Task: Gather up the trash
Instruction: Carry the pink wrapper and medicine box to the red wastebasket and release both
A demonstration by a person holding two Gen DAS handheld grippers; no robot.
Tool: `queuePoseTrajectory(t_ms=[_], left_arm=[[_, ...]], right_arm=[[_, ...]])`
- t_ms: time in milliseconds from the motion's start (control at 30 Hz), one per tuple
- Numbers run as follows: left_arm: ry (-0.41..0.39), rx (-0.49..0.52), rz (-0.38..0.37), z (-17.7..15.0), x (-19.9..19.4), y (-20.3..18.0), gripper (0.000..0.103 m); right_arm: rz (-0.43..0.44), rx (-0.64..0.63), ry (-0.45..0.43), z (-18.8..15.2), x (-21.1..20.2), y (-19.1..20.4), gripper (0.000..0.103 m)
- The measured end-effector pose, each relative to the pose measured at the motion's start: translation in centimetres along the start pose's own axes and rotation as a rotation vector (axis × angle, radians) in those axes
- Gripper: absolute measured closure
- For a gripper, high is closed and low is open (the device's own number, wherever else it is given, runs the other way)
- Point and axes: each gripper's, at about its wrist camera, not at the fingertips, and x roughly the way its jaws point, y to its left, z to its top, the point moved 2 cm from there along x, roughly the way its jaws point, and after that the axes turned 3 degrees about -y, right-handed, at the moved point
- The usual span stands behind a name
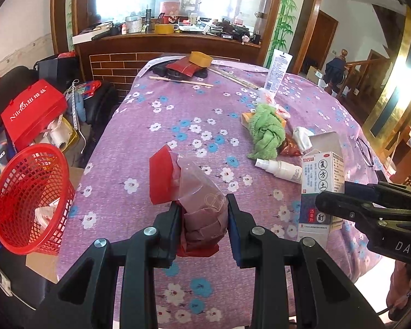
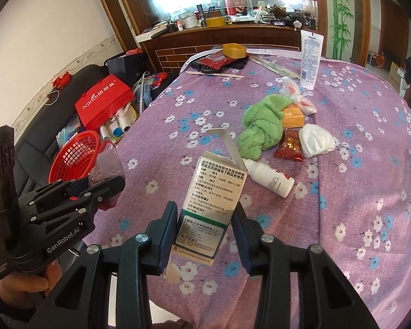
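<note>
I had trash in both hands at that moment. My left gripper [image 1: 202, 219] had its jaws pinching a crumpled clear wrapper with red paper [image 1: 190, 189], held up over the purple flowered table [image 1: 178, 115]. My right gripper [image 2: 204, 227] had its jaws pressed on the sides of an opened medicine box [image 2: 215, 192], its top flap standing up, also lifted off the table.

The red basket [image 1: 30, 197] sat past the left edge of the table, tipped toward me. Something white lay inside it, maybe a bit of paper, but I could not see it well through the mesh. So I guessed a little trash was already in there.

Neither thing I held was in the basket yet. The wrapper was the nearer one; the box was further over on the right.

A lot was still left on the table, I thought. There was a white spray bottle [image 2: 270, 178] lying down just behind the box, a small red packet [image 2: 290, 145], a white crumpled wad [image 2: 316, 139], an orange box [image 2: 293, 118] and some little plastic bags [image 2: 296, 93]. The knotted green cloth [image 2: 263, 126] and the tall white tube [image 2: 311, 57] may not have been trash at all.

I judged the job was only just started, with these two drops to do next.
</note>
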Motion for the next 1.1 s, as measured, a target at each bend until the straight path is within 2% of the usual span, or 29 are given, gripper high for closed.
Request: queuePoseTrajectory(t_ms=[200, 433, 767, 1100], left_arm=[[-0.011, -0.025, 0.004, 0.0, -0.8, 1.9, 0.074], [-0.039, -0.085, 0.026, 0.6, -2.7, 6.0, 0.074], [-0.086, -0.218, 0.114, 1.2, -5.4, 14.2, 0.074], [-0.08, -0.36, 0.2, -0.5, -6.5, 22.4, 0.074]], right_arm=[[0.008, -0.021, 0.009, 0.3, 0.6, 1.5, 0.06], [0.055, -0.061, 0.021, 1.6, 2.1, 4.6, 0.06], [0.143, -0.154, 0.027, 5.3, 4.4, 10.9, 0.06], [0.238, -0.267, 0.068, 8.2, 8.2, 18.5, 0.06]])
